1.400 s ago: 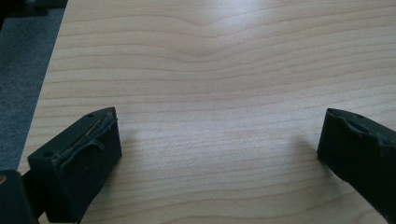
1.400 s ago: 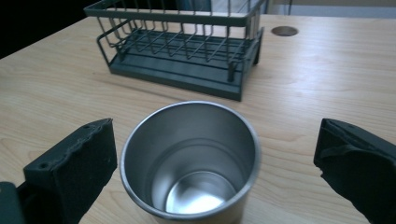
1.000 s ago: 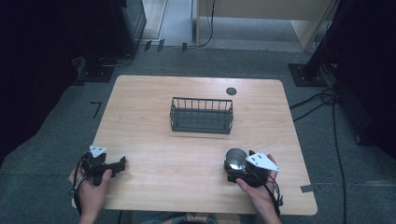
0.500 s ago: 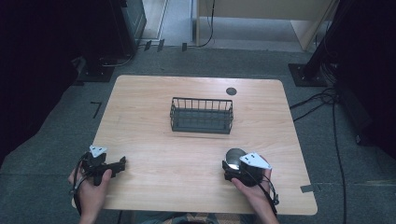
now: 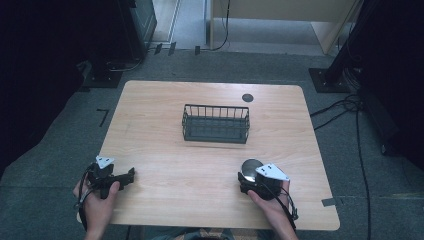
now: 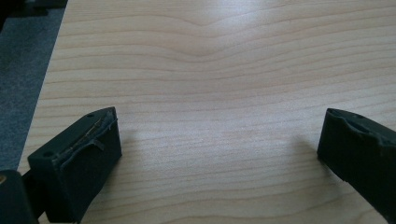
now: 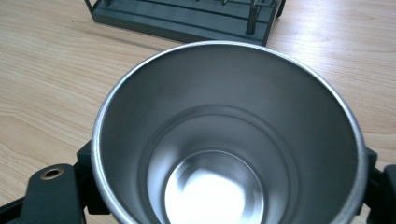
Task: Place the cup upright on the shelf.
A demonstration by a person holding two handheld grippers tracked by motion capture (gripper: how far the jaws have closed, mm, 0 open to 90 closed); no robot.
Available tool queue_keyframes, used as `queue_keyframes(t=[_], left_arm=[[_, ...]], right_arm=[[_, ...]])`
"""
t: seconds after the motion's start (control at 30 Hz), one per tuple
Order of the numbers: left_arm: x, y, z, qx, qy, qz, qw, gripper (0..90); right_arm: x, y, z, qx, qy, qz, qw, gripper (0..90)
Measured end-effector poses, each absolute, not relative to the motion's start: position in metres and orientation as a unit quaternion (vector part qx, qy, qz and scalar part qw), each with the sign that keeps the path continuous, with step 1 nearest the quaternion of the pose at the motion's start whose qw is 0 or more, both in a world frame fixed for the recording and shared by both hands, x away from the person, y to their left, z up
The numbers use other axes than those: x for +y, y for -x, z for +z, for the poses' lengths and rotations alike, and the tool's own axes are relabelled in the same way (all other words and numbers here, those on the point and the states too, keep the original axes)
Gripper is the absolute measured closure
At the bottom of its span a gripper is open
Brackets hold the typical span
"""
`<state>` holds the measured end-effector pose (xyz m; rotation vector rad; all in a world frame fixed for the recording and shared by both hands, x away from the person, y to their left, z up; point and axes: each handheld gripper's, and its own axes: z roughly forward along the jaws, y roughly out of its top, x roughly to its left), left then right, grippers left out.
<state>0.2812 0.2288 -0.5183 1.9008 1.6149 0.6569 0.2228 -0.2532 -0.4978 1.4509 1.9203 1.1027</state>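
The right gripper [image 5: 249, 179] has just been closing and now clamps a steel cup [image 5: 251, 167] low and right of centre in the high view, on the near part of the table [image 5: 210, 165]. In the right gripper view the cup [image 7: 229, 135] sits between the two black jaws, which press on its outer wall at the lower left and lower right of the frame, and the camera looks straight into the cup's open mouth. The cup appears empty.

The likely step is lifting the cup and carrying it to the wire basket [image 5: 216, 123], which stands in the middle of the frame, well apart from the cup and farther up the picture. To do this well, the grip should stay firm on the smooth round wall, since polished metal could slip or rotate between flat pads. The cup should rise clear of the table before travelling, and high enough to pass over the basket's upright wires rather than knock them.

The left gripper [image 5: 131, 174] rests at the lower left of the high view, its jaws wide apart over bare wood, holding nothing.
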Motion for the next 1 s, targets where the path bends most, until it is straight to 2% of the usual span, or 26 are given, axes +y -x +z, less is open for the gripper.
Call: queue_keyframes(t=[1.0], left_arm=[[0.229, -0.281, -0.518, 0.601, -0.708, 0.245, 0.277, 0.0]], right_arm=[[-0.238, -0.25, -0.45, 0.71, -0.504, 0.427, 0.243, 18.0]])
